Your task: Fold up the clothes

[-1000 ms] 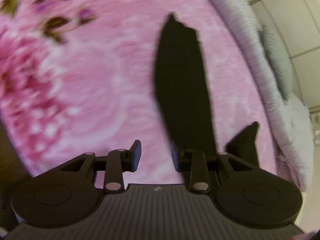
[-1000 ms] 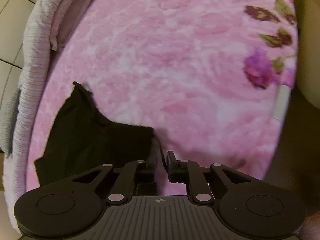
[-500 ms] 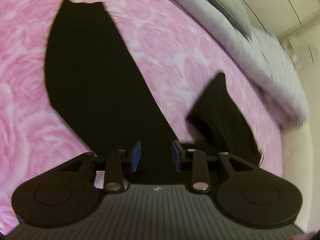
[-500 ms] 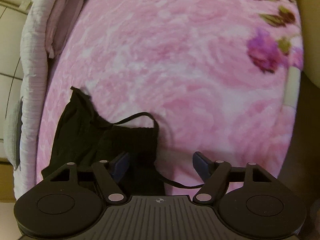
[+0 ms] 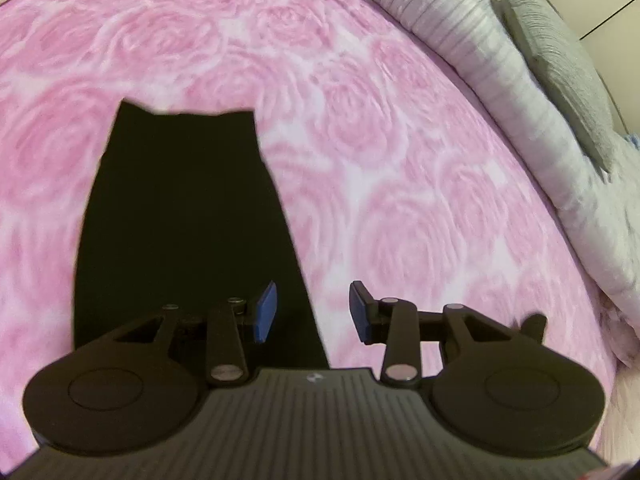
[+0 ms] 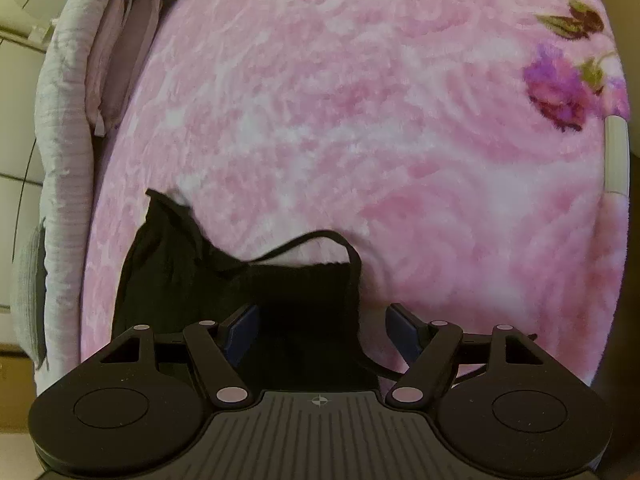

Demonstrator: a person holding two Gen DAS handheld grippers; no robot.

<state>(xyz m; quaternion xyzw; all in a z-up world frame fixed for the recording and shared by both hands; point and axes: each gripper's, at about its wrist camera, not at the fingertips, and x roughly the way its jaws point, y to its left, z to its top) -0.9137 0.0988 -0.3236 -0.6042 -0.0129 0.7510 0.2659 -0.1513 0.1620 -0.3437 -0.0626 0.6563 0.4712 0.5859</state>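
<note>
On the left side, the left gripper (image 5: 313,312) hangs over the edge of a black garment (image 5: 180,216). Its jaws are opening, already well apart, with nothing pinched between them. The left blue pad sits over the black cloth, the right pad over the pink blanket (image 5: 400,160), and the garment's edge runs through the gap. I cannot tell whether either pad touches the fabric. In this view the garment is one long flat dark panel, lying smooth on the blanket and ending in a straight hem at the far end.

Farther right, the right gripper (image 6: 322,334) holds its jaws wide apart and grips nothing. Black cloth (image 6: 192,272) lies bunched below and between the pads, not pressed by either. One thin black cord (image 6: 320,238) loops up from the cloth over the blanket, and a second stretch of cord trails out beside the right pad.

Count: two grippers, one pink rose-patterned blanket on the bed, one grey ribbed cover (image 5: 500,48) along its edge. Whether the black cloth in the two views is one garment I cannot tell.
</note>
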